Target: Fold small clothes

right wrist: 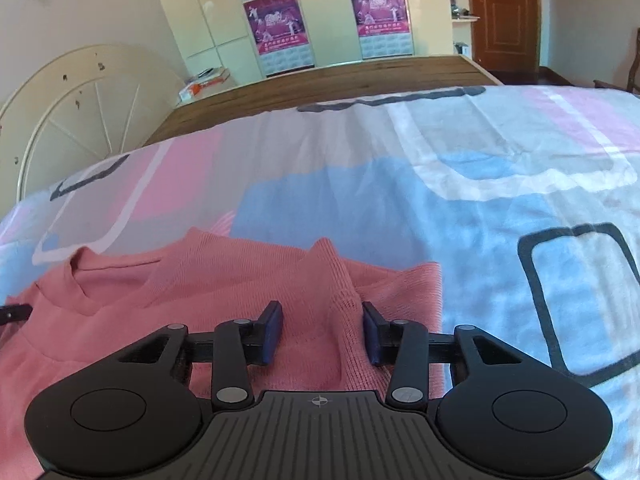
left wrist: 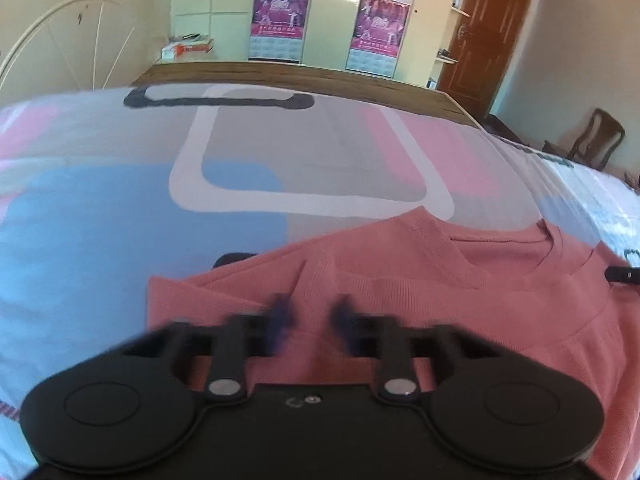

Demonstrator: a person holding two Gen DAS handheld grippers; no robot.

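1. My left hand-held gripper (left wrist: 310, 320) is tilted down and forward. The blue fingertips (left wrist: 282, 314) are motion-blurred, with a narrow gap showing between them, so I can't call it properly clamped.
2. My right hand-held gripper (right wrist: 322, 330) is angled down too, jaws clearly apart, blue pads (right wrist: 274, 330) sharp and facing each other.

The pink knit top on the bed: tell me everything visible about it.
The salmon-pink ribbed-knit top lies mostly flat on the patterned pink, blue and grey bedsheet, round neckline facing away from the cameras. Both sleeves look folded in over the body. A raised ridge of fabric stands between the open right gripper, which hangs over it. The blurred left gripper is over its other side.
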